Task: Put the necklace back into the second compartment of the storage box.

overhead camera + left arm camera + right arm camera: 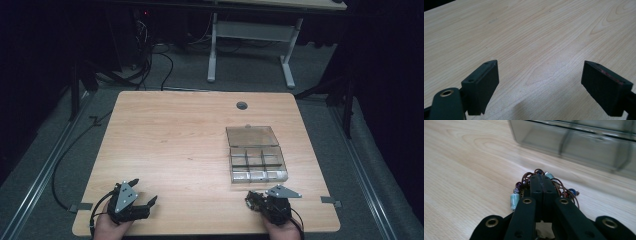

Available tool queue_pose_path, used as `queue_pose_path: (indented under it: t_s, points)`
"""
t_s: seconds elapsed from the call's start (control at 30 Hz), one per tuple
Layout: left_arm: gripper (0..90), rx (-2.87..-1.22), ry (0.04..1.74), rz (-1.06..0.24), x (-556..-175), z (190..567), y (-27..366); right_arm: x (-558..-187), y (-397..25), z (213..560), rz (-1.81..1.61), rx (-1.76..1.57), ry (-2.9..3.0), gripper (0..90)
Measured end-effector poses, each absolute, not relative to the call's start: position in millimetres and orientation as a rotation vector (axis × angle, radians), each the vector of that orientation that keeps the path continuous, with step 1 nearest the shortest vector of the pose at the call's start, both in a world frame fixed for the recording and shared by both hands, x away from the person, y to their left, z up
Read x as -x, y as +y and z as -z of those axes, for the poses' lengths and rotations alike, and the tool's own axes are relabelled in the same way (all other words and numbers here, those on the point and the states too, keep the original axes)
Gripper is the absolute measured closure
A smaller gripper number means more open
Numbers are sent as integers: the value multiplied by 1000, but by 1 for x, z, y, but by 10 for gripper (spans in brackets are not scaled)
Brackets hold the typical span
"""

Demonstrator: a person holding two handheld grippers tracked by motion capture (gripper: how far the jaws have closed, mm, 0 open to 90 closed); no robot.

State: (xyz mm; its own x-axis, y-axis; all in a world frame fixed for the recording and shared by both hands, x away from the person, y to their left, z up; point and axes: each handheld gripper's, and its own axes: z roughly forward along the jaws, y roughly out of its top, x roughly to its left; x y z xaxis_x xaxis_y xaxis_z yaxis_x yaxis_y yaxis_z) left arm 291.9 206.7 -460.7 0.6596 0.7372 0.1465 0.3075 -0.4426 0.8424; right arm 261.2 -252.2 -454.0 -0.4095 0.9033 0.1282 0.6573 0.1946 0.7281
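Clamping your right gripper on a brown-wire beaded bracelet beside the clear plastic compartment box | left gripper jaws apart over the light wooden desk

The worktop is pale wood grain, smooth with a soft sheen. The box near its right edge is clear smoky plastic. The fingers are matt black. The beads look glossy on thin wire.

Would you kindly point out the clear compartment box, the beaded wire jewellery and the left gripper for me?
clear compartment box [258,165]: high view, on its divided tray.
beaded wire jewellery [514,201]: right gripper view, on the pale blue bead left of the jaws.
left gripper [540,83]: left gripper view, midway between its open jaws.
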Motion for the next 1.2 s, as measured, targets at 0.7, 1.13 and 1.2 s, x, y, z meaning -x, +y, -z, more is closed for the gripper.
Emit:
queue_pose_path:
  t_s: [0.7, 1.13, 1.2]
  points:
    - [151, -2032, 806, -643, -292, 461, 207, -247, -296, 442, -1022, -1517, 2010, 867]
    - [152, -2040, 801, -638, -292, 461, 206, -240, -289, 448, -988, -1515, 2066, 849]
    - [152, -2045, 802, -636, -292, 461, 206, -238, -289, 441, -1032, -1513, 2036, 808]
